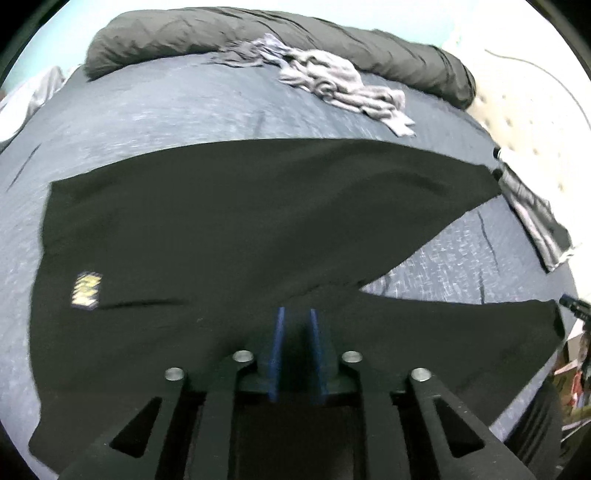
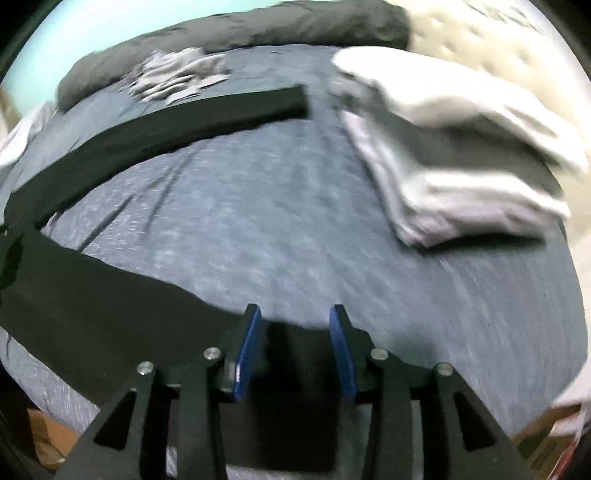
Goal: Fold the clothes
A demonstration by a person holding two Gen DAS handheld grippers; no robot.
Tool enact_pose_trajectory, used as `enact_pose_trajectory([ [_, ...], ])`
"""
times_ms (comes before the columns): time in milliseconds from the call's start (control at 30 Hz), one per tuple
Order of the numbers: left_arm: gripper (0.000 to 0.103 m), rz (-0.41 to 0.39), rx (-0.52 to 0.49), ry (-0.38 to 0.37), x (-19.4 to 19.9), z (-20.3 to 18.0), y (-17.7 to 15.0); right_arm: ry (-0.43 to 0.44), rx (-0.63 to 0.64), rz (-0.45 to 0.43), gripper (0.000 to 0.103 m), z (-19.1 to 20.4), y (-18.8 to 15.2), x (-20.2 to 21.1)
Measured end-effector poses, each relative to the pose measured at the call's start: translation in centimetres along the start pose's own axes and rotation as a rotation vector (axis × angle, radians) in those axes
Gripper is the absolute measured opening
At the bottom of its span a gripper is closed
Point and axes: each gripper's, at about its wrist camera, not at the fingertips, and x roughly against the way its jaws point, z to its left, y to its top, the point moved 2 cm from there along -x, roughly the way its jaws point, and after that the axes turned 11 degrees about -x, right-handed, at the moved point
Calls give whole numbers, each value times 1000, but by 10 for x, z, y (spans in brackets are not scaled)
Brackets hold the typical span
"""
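Black trousers (image 1: 229,221) lie spread on the blue-grey bed sheet (image 1: 166,103), legs forked apart, and the left gripper (image 1: 297,317) has its blue pads narrowly parted over the cloth near the fork, though whether they pinch it cannot be told. The right gripper (image 2: 293,314) stands with fingers wide apart at a trouser-leg end (image 2: 110,295). Beyond the trousers lie crumpled grey clothes (image 1: 332,81) against a dark rolled duvet (image 1: 258,33); the folded pale stack (image 2: 450,155) is blurred

Blue-grey heathered bedsheet (image 1: 166,110) covers mattress; long dark grey bolster pillow (image 1: 388,48) along far edge; cream tufted headboard (image 1: 535,107) at right.
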Motion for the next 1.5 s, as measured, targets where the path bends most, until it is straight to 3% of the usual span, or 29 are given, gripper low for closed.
enact_pose_trajectory([
  [233, 28, 9, 82, 43, 51, 51, -45, 85, -219, 58, 46, -45, -41, 8],
  [333, 30, 9, 163, 55, 68, 79, -71, 113, -244, 84, 47, -42, -52, 8],
  [400, 38, 11, 217, 67, 77, 96, -89, 117, -244, 101, 49, -40, -58, 7],
  [567, 38, 26, 332, 108, 94, 133, -136, 133, -273, 129, 51, -40, -67, 2],
  [767, 38, 33, 418, 119, 97, 156, -168, 154, -311, 143, 53, -42, -68, 0],
  [933, 39, 33, 480, 97, 89, 169, -179, 160, -307, 161, 53, -37, -70, 1],
  [1000, 49, 26, 506, 81, 84, 172, -181, 160, -308, 169, 53, -35, -71, 0],
  [1500, 49, -12, 558, 36, 72, 180, -178, 211, -408, 187, 53, -44, -76, 3],
])
